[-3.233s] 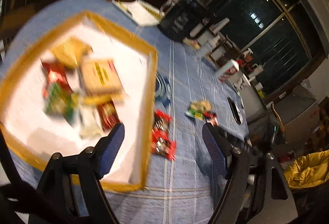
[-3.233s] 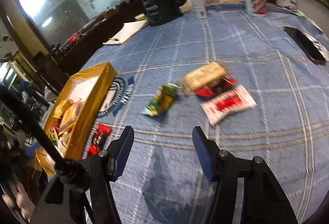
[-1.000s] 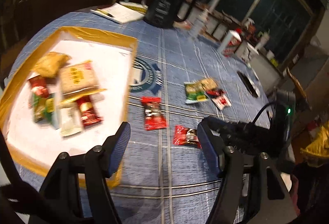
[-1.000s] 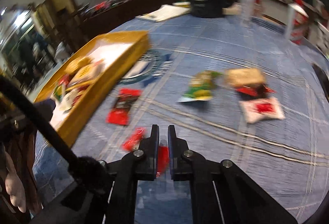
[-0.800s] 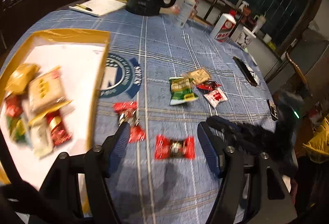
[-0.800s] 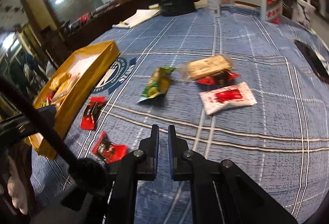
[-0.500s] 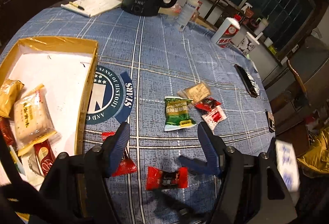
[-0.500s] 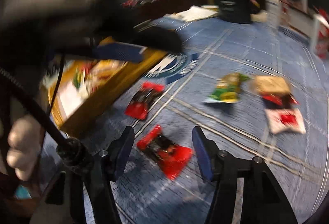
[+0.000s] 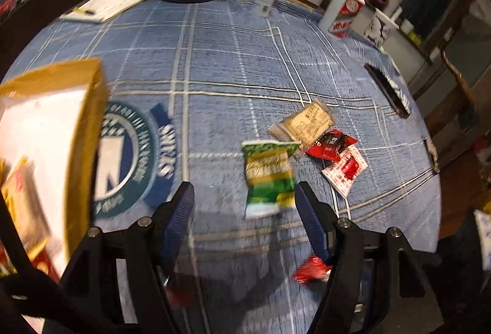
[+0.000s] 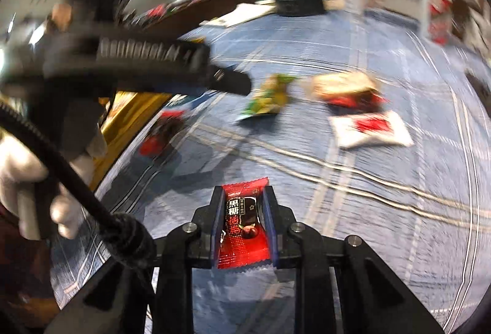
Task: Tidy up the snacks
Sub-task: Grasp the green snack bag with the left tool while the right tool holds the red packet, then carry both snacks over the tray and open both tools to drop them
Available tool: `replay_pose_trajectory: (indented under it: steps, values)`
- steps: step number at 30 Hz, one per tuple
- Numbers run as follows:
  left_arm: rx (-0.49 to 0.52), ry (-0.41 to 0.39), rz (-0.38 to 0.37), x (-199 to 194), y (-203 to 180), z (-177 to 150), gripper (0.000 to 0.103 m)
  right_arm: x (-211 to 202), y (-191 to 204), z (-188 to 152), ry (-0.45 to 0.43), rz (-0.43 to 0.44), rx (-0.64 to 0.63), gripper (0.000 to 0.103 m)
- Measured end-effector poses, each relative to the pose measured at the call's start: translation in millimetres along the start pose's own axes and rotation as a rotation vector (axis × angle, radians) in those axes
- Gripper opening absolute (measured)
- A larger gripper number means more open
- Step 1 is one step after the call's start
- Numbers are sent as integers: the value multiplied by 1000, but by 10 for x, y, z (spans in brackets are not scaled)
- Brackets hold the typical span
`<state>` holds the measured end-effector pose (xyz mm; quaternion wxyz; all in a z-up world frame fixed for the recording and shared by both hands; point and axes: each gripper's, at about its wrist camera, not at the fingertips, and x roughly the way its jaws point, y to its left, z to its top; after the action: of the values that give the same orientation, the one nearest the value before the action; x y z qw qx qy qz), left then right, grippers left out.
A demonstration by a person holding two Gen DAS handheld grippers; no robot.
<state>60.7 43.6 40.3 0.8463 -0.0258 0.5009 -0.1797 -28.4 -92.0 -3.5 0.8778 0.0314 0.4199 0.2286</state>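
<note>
The right gripper (image 10: 244, 211) has just been closing and now pinches a red candy packet (image 10: 242, 229), glossy, with a black label, at lower centre. The left gripper (image 9: 244, 202) stands wide open and empty, the green snack bag (image 9: 267, 174) just above it.

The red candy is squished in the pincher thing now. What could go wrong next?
1. The right gripper pinches the small red candy packet only by its thin edges, so it might slip out on the way to the yellow-rimmed cardboard tray.
2. The left gripper, open over the green snack bag, works close by; the two could bump.
3. Another red packet lies beside the tray and could get knocked.
</note>
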Motion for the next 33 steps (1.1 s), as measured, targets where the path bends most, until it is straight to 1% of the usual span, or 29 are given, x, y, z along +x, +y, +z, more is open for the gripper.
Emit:
replay_pose_trajectory:
  steps: [3,8,10,12,13,14,15,17,21,24,29,33]
  values:
    - [47,-4,8,154,-122,82,69,-33,-197,11,-22,26,83,23]
    - [125,18,100,376,-279,137,69,-5,-243,25,-32,47,118,23]
    - [141,18,134,422,-300,118,69,-27,-304,45,-33,54,124,23]
    - [192,6,173,441,-352,64,68,6,-352,82,-34,61,131,23]
    - [207,-5,172,425,-367,46,59,12,-353,85,-34,63,134,23]
    - [226,-7,142,404,-387,22,41,-22,-325,43,-35,64,135,23]
    - [235,-7,140,389,-401,12,37,-32,-312,35,-36,64,137,23]
    - [246,-14,159,373,-429,-3,37,-56,-306,14,-37,63,138,23]
    - [243,-39,158,291,-449,-46,37,-61,-300,2,-39,58,140,23]
    - [219,-66,125,126,-436,-83,37,-74,-285,0,-45,44,140,23]
    - [188,-129,68,-312,-414,-214,37,-190,-215,-22,-74,47,150,23]
    - [162,-176,48,-596,-376,-366,37,-256,-111,-40,-84,35,145,23]
